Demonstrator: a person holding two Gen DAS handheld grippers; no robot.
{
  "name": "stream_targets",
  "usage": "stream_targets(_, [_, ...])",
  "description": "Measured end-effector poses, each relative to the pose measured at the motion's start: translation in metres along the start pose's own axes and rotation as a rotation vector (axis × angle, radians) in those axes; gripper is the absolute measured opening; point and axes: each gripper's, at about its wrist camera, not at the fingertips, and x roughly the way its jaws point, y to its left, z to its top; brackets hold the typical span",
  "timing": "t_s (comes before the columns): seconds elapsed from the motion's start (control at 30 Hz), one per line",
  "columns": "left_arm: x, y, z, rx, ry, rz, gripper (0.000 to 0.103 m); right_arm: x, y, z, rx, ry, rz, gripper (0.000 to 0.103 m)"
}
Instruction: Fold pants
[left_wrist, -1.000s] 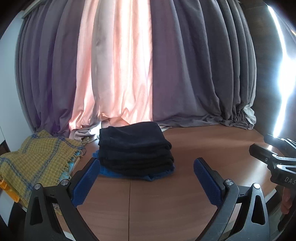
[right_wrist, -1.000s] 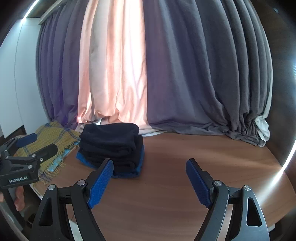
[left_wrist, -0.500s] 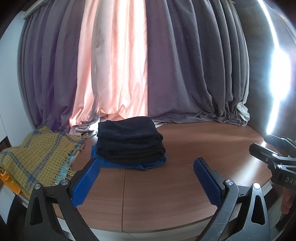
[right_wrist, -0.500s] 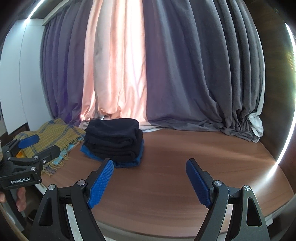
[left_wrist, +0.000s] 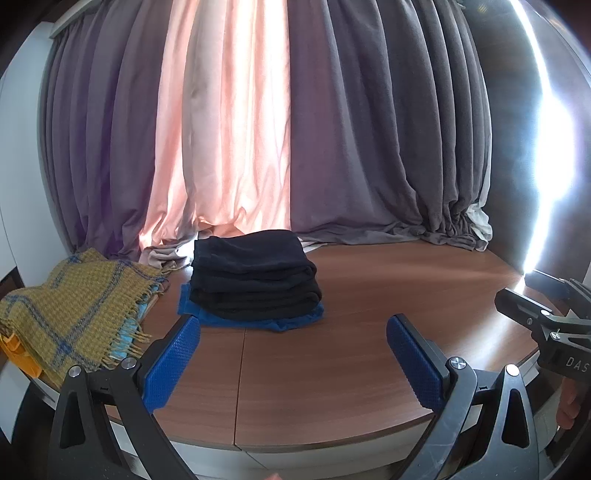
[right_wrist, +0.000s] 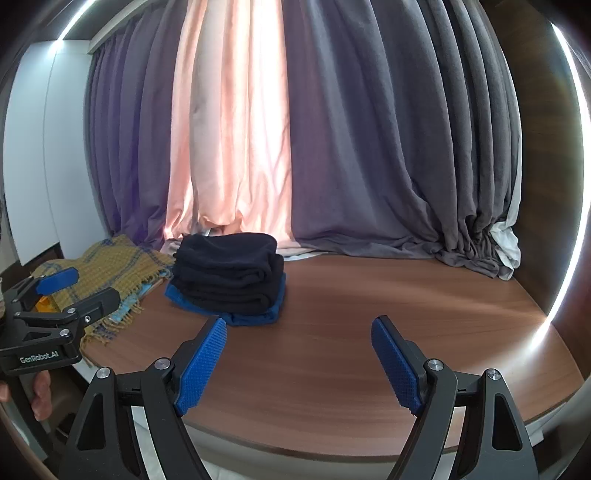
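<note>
A stack of folded dark pants (left_wrist: 255, 275) (right_wrist: 227, 275) rests on a blue garment (left_wrist: 295, 320) (right_wrist: 255, 317) at the back left of the wooden table (left_wrist: 351, 354) (right_wrist: 351, 347). My left gripper (left_wrist: 293, 341) hangs open near the table's front edge, well short of the stack, with nothing between its blue pads. My right gripper (right_wrist: 299, 339) is open too, to the right of the stack and back from it, and holds nothing. Each gripper shows in the other's view: the right one (left_wrist: 546, 314) at the right edge, the left one (right_wrist: 62, 295) at the left edge.
A yellow and blue plaid scarf (left_wrist: 70, 310) (right_wrist: 110, 266) lies heaped at the table's left end over something orange (left_wrist: 16, 354). Grey and pink curtains (left_wrist: 295, 129) hang behind the table and pool on it. The table's curved front edge (right_wrist: 332, 452) runs just below the grippers.
Both grippers have drawn back from the stack toward the table's front edge, so more tabletop and the front rim now show. Both jaws stay open.
</note>
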Motion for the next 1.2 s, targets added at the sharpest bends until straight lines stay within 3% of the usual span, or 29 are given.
stream_targets(1.2, [-0.023, -0.024, -0.012, 0.019, 0.027, 0.013, 0.103, -0.025, -0.007, -0.014, 0.021, 0.013, -0.02, 0.082])
